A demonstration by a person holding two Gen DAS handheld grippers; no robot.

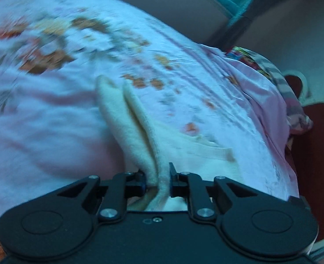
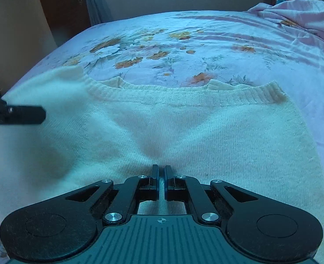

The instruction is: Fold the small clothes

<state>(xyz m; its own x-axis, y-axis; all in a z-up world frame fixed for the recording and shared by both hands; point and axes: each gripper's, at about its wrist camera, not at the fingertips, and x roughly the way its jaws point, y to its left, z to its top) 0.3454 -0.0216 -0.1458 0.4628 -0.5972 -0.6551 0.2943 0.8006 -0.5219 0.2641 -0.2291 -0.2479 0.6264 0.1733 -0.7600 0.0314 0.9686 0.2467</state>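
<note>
Sweater (image 2: pixel 184 132) lies mostly flat on the bed (image 2: pixel 206 44), cream knit, ribbed hem at 12 o'clock in the right wrist view. Right tool (image 2: pixel 161 176) is clenched on a pinch of the knit at 6 o'clock, creases fanning out from the grip. Left tool (image 1: pixel 158 179) is clenched on a doubled-over fold of the sweater (image 1: pixel 126 118), which runs up toward 11 o'clock over the floral sheet (image 1: pixel 51 44); that view is motion-blurred. From the right wrist view, the left tool (image 2: pixel 25 115) enters at 9 o'clock over the sweater's raised edge. Crumpled pink bedding (image 2: pixel 305 15) sits at 2 o'clock.
</note>
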